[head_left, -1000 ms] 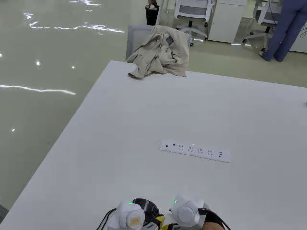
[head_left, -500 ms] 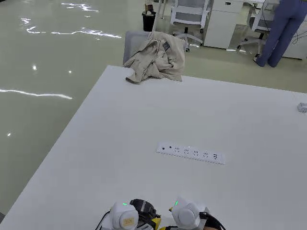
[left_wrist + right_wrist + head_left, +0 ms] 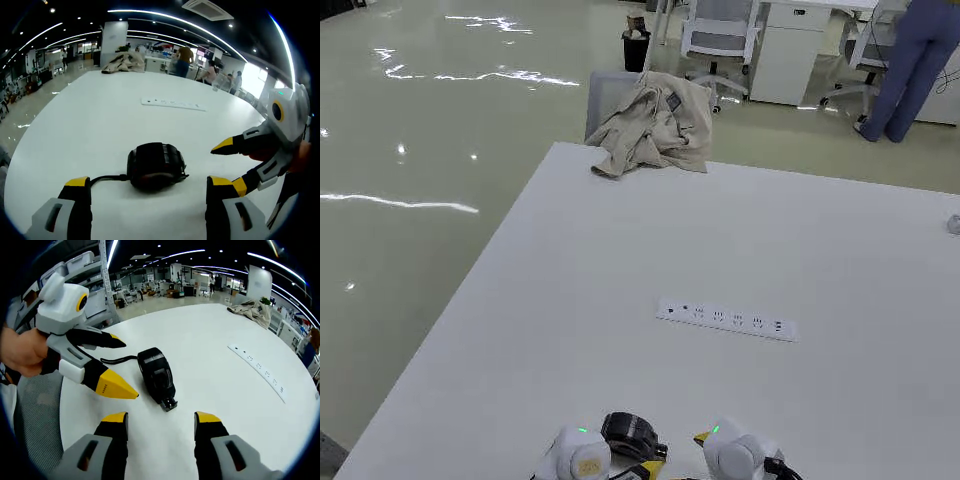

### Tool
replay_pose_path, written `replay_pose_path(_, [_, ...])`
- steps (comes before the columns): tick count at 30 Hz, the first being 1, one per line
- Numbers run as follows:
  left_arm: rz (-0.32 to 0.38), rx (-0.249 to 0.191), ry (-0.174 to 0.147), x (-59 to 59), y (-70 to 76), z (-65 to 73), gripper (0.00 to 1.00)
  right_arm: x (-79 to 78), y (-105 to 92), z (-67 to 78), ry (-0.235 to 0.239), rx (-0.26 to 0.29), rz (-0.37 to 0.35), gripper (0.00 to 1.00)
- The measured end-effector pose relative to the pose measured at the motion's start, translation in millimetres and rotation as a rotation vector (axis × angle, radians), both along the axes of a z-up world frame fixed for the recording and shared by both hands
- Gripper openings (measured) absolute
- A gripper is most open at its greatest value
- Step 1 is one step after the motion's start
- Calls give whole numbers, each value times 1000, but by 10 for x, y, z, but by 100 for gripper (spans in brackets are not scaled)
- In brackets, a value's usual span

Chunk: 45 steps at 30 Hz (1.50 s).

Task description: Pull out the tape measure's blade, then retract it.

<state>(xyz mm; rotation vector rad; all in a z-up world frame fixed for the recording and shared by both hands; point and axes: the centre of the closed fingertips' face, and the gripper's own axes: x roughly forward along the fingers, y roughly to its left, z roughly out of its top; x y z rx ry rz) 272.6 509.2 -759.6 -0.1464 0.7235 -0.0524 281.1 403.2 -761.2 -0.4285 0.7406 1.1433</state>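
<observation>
Across the whole foreground runs a white table, with glossy floor to its left and a person in blue standing by desks beyond the far right corner. At the far edge, a beige jacket is heaped over a grey chair. Near the table's middle lies a white power strip, well apart from everything else. Close to the near edge sits the black tape measure, lying on the tabletop with a black cord trailing off one side and its hook tab at the case mouth. Flanking it, the left gripper points at the case with jaws spread wide, touching nothing. From the other side, the right gripper faces the tab end, jaws likewise apart and just short of the case.
</observation>
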Motion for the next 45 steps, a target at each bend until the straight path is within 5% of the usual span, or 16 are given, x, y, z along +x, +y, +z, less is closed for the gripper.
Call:
replay_pose_path(13, [-1,-9,1,-243,130,69,97,-174,-115,215,-16,60,-108,64])
replay_pose_path(24, [-17,-23,-7,-485,97,100,100,-369,-250,372,-31,91,-156,71])
replay_pose_path(45, [-61,-17,-32,-673,110,298,100,-602,-419,634,12,160,-264,85])
